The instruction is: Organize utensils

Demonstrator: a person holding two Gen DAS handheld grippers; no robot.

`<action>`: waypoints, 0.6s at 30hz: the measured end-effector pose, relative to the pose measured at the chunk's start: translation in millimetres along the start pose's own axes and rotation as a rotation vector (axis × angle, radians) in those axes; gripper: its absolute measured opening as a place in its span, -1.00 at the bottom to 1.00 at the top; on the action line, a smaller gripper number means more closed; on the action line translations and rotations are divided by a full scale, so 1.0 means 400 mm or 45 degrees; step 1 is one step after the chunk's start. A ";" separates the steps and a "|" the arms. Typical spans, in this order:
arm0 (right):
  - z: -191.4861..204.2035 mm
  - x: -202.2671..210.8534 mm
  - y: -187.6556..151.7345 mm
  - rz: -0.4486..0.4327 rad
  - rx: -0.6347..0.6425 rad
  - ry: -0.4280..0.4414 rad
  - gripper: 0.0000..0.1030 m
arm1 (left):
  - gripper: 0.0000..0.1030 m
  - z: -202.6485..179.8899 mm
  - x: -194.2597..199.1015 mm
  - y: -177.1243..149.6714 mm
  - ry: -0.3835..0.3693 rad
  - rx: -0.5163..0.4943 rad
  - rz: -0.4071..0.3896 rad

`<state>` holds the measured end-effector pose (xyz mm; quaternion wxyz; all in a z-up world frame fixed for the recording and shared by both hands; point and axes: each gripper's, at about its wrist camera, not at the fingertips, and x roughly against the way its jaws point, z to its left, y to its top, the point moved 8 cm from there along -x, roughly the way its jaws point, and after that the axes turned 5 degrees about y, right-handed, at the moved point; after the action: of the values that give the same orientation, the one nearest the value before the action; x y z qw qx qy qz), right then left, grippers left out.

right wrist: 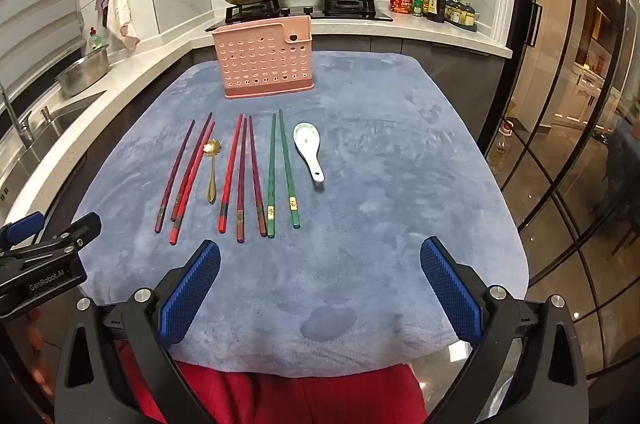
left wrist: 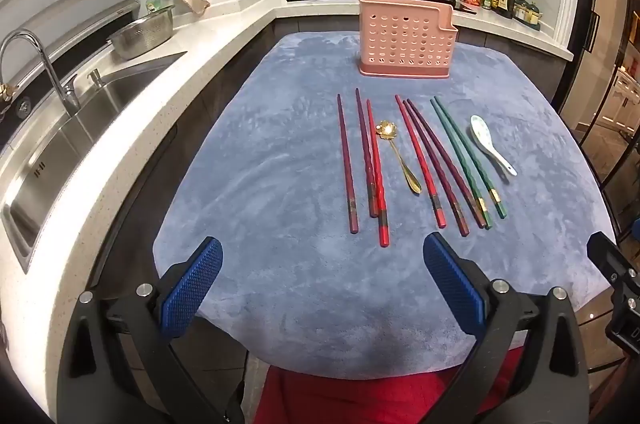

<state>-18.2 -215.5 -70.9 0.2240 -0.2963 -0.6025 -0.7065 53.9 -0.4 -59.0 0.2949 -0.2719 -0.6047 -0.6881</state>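
**Utensils laid out, both grippers wide & empty — nothing picked yet**

Left hand-held gripper (left wrist: pixel 322 280) hangs over the near edge of the tabletop (left wrist: pixel 280 284), jaws spread fully, nothing between the pads. Right hand-held gripper (right wrist: pixel 320 282) is the same: wide open, empty, tilted down toward the row. Probably a ready pose w/ the whole layout in sight before choosing a first piece.

Utensils lie in a neat row mid-tabletop on the blue cloth, handles toward the person, tips toward the pink holder (left wrist: pixel 406 38). That makes sense: thick ends are nearest the pads, so each can be gripped there & carried straight ahead to the holder.

L to R in the left view: purple chopstick (left wrist: pixel 347 164) alone, then a purple one and a red one (left wrist: pixel 378 172) touching near the handles, gold spoon (left wrist: pixel 398 154), another red chopstick (left wrist: pixel 420 162), purple pair (left wrist: pixel 438 166), green pair (left wrist: pixel 466 160), white ceramic spoon (left wrist: pixel 492 144) at the far right.

Holder stands upright at the far end, well apart from the row; looks empty, though its inside compartments can't be made out through the holes.

Colours aren't fully paired, so sorting likely comes w/ loading.
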 end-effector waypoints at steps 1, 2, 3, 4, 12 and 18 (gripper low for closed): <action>0.001 -0.001 -0.001 0.002 0.001 0.001 0.86 | 0.86 0.000 -0.001 0.000 -0.003 0.004 0.003; 0.001 0.000 0.000 -0.001 -0.003 0.003 0.86 | 0.86 0.001 -0.001 0.000 -0.006 0.009 0.005; 0.002 -0.001 -0.001 0.001 -0.001 0.003 0.86 | 0.86 0.002 -0.002 -0.001 -0.013 0.012 0.008; 0.002 -0.001 -0.001 0.002 -0.001 0.005 0.86 | 0.86 0.003 -0.003 0.000 -0.015 0.015 0.011; 0.005 0.000 0.000 0.002 -0.001 0.002 0.86 | 0.86 0.000 0.001 0.001 0.009 -0.008 -0.007; 0.007 0.003 0.001 0.001 0.003 -0.001 0.86 | 0.86 0.005 0.006 0.004 0.008 -0.001 -0.006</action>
<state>-18.2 -213.0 -69.6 0.2244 -0.2966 -0.6032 -0.7056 53.6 1.2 -56.1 0.2951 -0.2684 -0.6040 -0.6900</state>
